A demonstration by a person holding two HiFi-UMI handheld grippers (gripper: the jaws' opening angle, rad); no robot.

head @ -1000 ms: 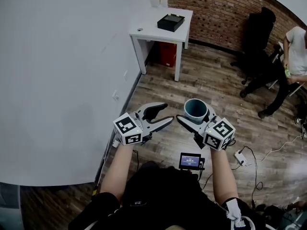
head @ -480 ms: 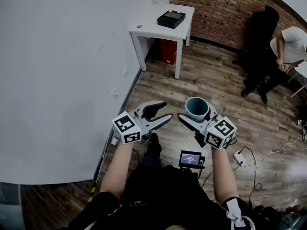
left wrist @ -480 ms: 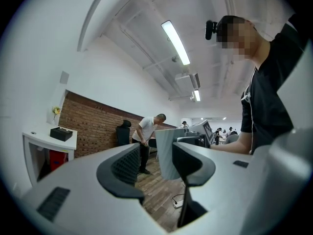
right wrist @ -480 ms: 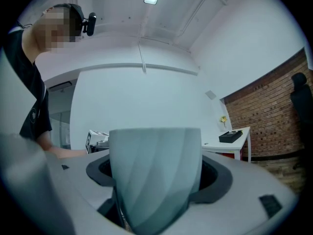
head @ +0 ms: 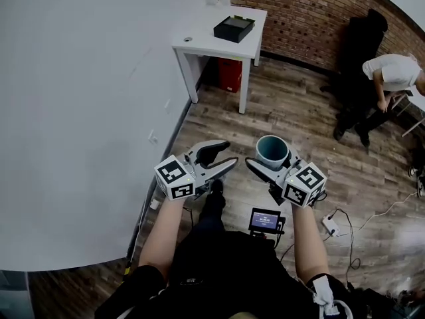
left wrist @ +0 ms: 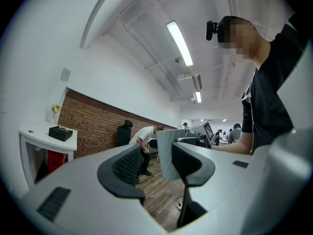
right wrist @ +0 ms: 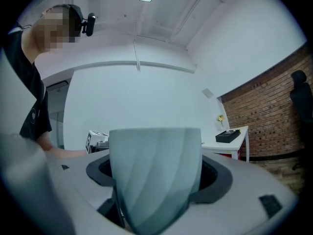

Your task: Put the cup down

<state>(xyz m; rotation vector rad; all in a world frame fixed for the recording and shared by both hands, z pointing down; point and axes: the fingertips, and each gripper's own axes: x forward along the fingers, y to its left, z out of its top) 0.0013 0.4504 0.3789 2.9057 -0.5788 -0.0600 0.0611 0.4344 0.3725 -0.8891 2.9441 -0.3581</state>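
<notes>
Still carrying: right gripper (head: 271, 157) pinching teal cup (head: 272, 150) by sides, cup upright, in air over wood floor (head: 279, 105), grip same as second ago. Left gripper (head: 224, 154) empty, jaws just been closing, now half spread, nothing between them. Grippers side by side. White table (head: 209, 42) far left, well apart from cup. Judgement: cup not down yet, must first reach a surface.
</notes>
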